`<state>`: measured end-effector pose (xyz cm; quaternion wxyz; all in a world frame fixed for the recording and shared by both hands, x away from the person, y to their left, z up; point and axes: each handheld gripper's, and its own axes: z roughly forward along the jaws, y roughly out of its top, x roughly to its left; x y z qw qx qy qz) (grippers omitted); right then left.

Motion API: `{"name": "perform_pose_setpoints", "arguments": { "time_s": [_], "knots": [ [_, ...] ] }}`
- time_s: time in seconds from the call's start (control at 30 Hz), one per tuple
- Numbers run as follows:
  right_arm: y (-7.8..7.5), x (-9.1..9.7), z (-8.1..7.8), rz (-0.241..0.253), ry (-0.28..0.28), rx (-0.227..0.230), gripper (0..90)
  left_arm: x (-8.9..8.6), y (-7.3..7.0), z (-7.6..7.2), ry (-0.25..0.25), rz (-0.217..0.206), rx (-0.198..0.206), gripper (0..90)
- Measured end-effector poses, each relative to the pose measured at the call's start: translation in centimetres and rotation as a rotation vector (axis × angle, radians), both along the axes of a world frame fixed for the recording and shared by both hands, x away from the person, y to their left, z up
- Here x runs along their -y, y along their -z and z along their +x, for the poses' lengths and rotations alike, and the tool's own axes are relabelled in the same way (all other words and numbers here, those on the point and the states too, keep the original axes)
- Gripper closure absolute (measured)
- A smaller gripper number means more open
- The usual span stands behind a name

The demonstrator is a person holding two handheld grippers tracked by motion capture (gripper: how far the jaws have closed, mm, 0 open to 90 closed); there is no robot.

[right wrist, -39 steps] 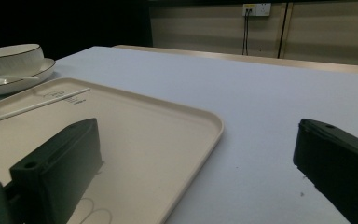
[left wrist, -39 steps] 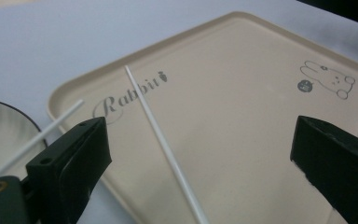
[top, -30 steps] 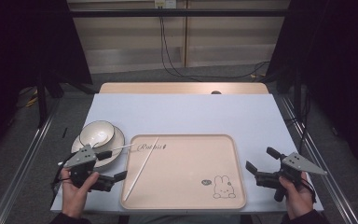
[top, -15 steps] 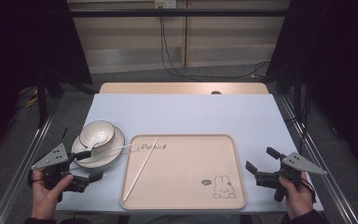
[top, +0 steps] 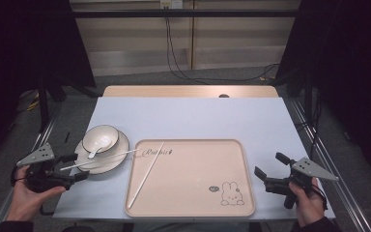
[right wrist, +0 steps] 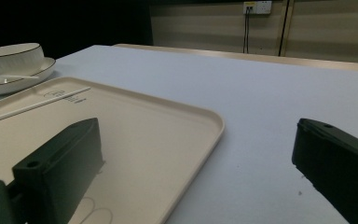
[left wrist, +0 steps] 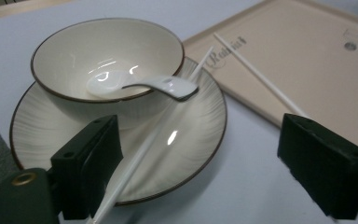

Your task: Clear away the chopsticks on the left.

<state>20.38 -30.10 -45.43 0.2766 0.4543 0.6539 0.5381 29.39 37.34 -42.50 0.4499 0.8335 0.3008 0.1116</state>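
Table: tray, plate, bowl, chopsticks.

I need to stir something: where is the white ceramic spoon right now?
In the high view it lies at the table's left, the white ceramic spoon in the white bowl on the dark-rimmed plate.

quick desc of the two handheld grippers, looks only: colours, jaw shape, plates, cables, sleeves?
Both are black. The left gripper and right gripper each have two blocky black jaws with small holes in them, and a grey three-cornered plate with small dark dots on top. A black cable loops by the left hand. Dark sleeves at both wrists.
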Motion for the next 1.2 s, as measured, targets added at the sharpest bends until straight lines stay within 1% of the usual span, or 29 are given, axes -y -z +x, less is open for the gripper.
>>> {"name": "perform_pose_setpoints", "arguments": {
  "time_s": [0.03,0.07,0.1,0.13,0.17,0.2,0.23,0.27,0.33,0.37,0.4,0.43,0.47,0.5,0.53,0.57,0.6,0.63,0.67,0.73,0.77,0.8,0.83,0.87,0.9,0.97,1.07,1.1,1.2],
  "knots": [
    [0.0,0.0,0.0,-0.002,-0.001,0.004,1.2,-0.1,0.1,0.3,0.007,0.018,0.000,18.6],
    [0.0,0.0,0.0,-0.005,-0.004,0.000,1.2,-0.2,0.2,0.6,0.021,0.027,0.002,22.1],
    [0.0,-0.1,0.0,0.001,-0.002,-0.004,1.2,-0.3,0.4,0.9,0.027,0.047,0.004,24.6],
    [0.0,-0.1,0.0,0.000,-0.003,-0.003,1.2,-0.4,0.6,1.1,0.028,0.061,0.000,29.6],
    [0.0,-0.1,0.0,0.002,-0.001,-0.005,1.2,-0.4,0.6,1.3,0.041,0.084,-0.006,31.5],
    [0.0,-0.1,0.0,0.002,-0.003,-0.006,1.2,-0.3,0.8,1.6,0.049,0.098,-0.008,35.5],
    [0.1,-0.1,0.0,0.005,-0.006,-0.009,1.3,-0.2,0.9,1.8,0.042,0.121,-0.015,38.5],
    [0.1,0.0,0.1,0.001,-0.003,-0.005,1.3,-0.2,1.0,2.1,0.048,0.136,-0.031,39.1],
    [0.1,-0.1,0.1,0.003,-0.003,-0.008,1.4,-0.1,1.0,2.7,0.055,0.151,-0.046,45.4],
    [0.1,-0.1,0.0,0.003,-0.002,-0.008,1.4,0.0,1.0,2.9,0.060,0.168,-0.033,47.7],
    [0.1,-0.1,0.0,0.001,-0.002,-0.008,1.4,0.2,1.0,3.1,0.072,0.182,-0.032,50.8],
    [0.1,-0.1,0.0,0.002,-0.002,-0.009,1.4,0.3,0.9,3.3,0.087,0.180,-0.038,52.4],
    [0.1,0.0,0.0,0.003,-0.001,-0.009,1.4,0.5,0.9,3.5,0.087,0.203,-0.038,53.4],
    [0.1,0.0,0.0,0.003,-0.001,-0.009,1.4,0.6,1.0,3.6,0.100,0.209,-0.046,53.4],
    [0.1,0.0,0.0,0.003,-0.001,-0.009,1.4,0.8,1.1,3.8,0.104,0.221,-0.046,56.6],
    [0.1,0.0,0.0,0.004,-0.002,-0.010,1.4,1.0,1.2,3.9,0.101,0.220,-0.051,58.3],
    [0.1,0.0,0.0,0.004,-0.002,-0.010,1.4,1.1,1.3,4.0,0.123,0.225,-0.053,59.4],
    [0.1,0.0,0.0,0.005,-0.001,-0.011,1.4,1.3,1.4,4.1,0.119,0.238,-0.050,63.5],
    [0.1,0.0,0.0,0.003,-0.001,-0.010,1.4,1.4,1.4,4.3,0.124,0.254,-0.064,63.8],
    [0.1,-0.1,0.0,0.003,-0.004,-0.010,1.4,1.7,1.5,4.5,0.117,0.252,-0.065,67.7],
    [0.1,-0.1,0.0,0.002,-0.002,-0.008,1.4,1.9,1.4,4.5,0.128,0.243,-0.085,69.3],
    [0.1,0.0,0.1,0.002,-0.004,-0.010,1.4,2.2,1.4,4.6,0.129,0.262,-0.083,70.0],
    [0.1,0.0,0.1,0.000,-0.003,-0.007,1.4,2.4,1.4,4.6,0.131,0.270,-0.084,71.2],
    [0.1,0.0,0.1,0.000,-0.003,-0.007,1.4,2.5,1.3,4.7,0.144,0.270,-0.094,72.5],
    [0.1,0.0,0.1,0.000,-0.004,-0.007,1.4,2.6,1.3,4.7,0.141,0.276,-0.093,75.8],
    [0.1,0.0,0.1,0.001,-0.005,-0.007,1.4,2.9,1.2,4.7,0.143,0.278,-0.101,77.0],
    [0.1,0.0,0.0,0.002,-0.003,-0.009,1.4,3.3,1.3,4.9,0.160,0.283,-0.121,78.6],
    [0.1,0.0,0.0,0.002,-0.003,-0.009,1.4,3.4,1.3,4.9,0.166,0.283,-0.117,79.0],
    [0.1,0.0,0.0,0.004,-0.003,-0.010,1.4,3.7,1.5,4.9,0.184,0.299,-0.127,79.0]
  ]
}}
